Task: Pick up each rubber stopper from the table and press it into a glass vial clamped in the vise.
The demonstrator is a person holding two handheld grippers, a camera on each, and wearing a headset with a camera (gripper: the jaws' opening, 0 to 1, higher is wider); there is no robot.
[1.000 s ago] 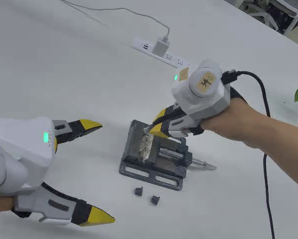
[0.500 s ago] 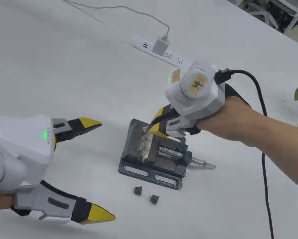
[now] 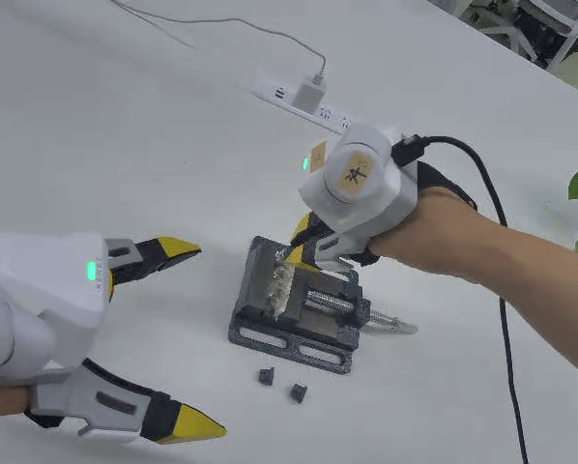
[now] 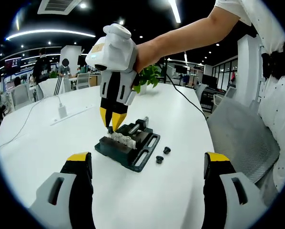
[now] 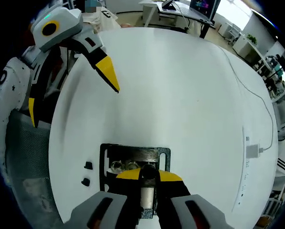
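1. The step in hand looks like seating a stopper. The right tool (image 3: pixel 294 251), pressed together on a small dark stopper (image 5: pixel 148 171), hangs tips-down over the vise (image 3: pixel 299 329), which stands mid-counter (image 3: pixel 125 145).
2. The pinched stopper sits just above the vise jaws, close beside the clear vials (image 5: pixel 123 165) clamped there. Whether it touches a vial mouth cannot be told, nor how many vials are already plugged.
3. The next move probably calls for centring the stopper over an open mouth, pressing straight down with modest force, then spreading the tool. A skewed push could cock the stopper or stress the glass.
4. Two spare stoppers (image 3: pixel 266 376) lie on the counter just beside the vise base, on the side toward the person's edge and apart from both tools.
5. The left tool (image 3: pixel 187 336), spread wide and holding nothing, hovers over the near-left part of the counter, pointing toward the vise but well apart from it.
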